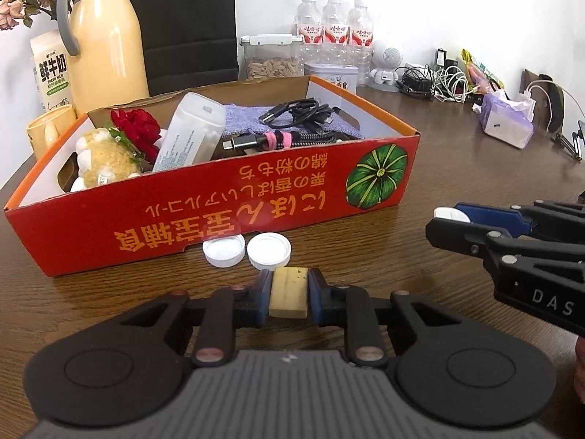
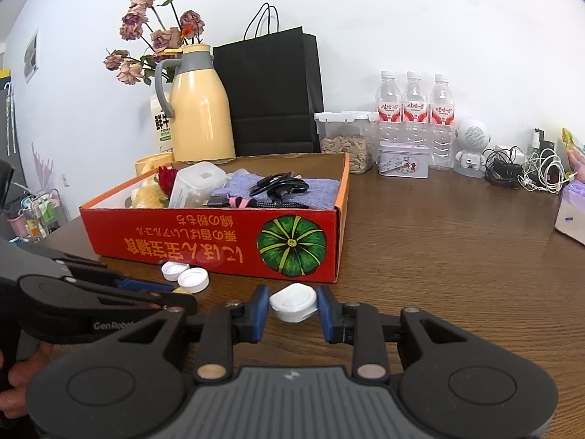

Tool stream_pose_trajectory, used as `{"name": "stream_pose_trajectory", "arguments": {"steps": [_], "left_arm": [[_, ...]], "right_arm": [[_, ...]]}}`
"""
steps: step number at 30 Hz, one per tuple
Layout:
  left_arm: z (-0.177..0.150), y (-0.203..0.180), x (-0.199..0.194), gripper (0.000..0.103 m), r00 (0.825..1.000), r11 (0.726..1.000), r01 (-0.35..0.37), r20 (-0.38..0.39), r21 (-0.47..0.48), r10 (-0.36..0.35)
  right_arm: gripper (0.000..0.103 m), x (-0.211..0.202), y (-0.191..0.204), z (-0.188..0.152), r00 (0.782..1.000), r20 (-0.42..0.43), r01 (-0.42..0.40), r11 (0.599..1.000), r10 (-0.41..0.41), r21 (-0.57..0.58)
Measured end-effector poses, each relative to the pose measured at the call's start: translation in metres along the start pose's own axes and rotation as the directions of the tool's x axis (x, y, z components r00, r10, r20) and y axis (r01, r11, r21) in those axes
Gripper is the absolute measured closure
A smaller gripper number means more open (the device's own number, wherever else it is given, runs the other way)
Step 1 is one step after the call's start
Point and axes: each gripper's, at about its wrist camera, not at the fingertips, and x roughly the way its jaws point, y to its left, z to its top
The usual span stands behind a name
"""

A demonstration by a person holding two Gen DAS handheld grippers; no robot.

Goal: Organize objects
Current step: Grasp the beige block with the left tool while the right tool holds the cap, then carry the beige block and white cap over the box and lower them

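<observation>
**Both grippers loaded in front of the box**

My left gripper (image 1: pixel 289 294) sits low over the table (image 1: pixel 420 190) with its pads pressed against both sides of a yellowish block (image 1: pixel 288 292), which stands on the wood between them. No earlier view is at hand, so I say only that the grip is closed on the block now.

My right gripper (image 2: pixel 292 305) is clamped on a white lid (image 2: pixel 293 301); its blue pads touch the lid's two sides. In the left view this gripper comes in from the right edge, the lid showing white at its tip.

Two white caps (image 1: pixel 248 250) lie side by side on the table, touching or nearly so, just before the box's near wall and just beyond the block.

The red box (image 1: pixel 219 216) stands toward the table's left side, its near wall printed with upside-down lettering and a green pumpkin. Inside I see a plush toy (image 1: pixel 102 161) with a red flower at the left end, a white case (image 1: pixel 190 131) leaning beside it, and black cables (image 1: pixel 296 113) on a purple cloth (image 1: pixel 245 117) toward the right end.

Behind the box, along the table's far edge, stand a yellow jug (image 1: pixel 106 36), a black bag (image 2: pixel 270 98) and three bottles (image 1: pixel 334 25).
</observation>
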Motion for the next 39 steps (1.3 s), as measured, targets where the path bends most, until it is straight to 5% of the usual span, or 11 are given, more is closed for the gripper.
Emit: {"name": "stream_pose_trajectory", "arguments": {"steps": [13,25,39], "left_arm": [[0.01,0.019,-0.028,0.081,0.995,0.999,-0.007,0.104,-0.037,0.011],[0.048,0.061,-0.05,0.081,0.969,0.994,-0.042,0.237,-0.097,0.064],[0.097,0.11,-0.024,0.081,0.941,0.973,-0.107,0.295,-0.203,0.165]], "right_arm": [[0.075,-0.003,0.017,0.007,1.0,0.018,0.009,0.999,-0.008,-0.048],[0.075,0.001,0.049,0.064,0.991,0.133,-0.011,0.992,0.029,-0.129],[0.075,0.065,0.054,0.12,0.984,0.176,0.037,0.994,-0.018,-0.104]]}}
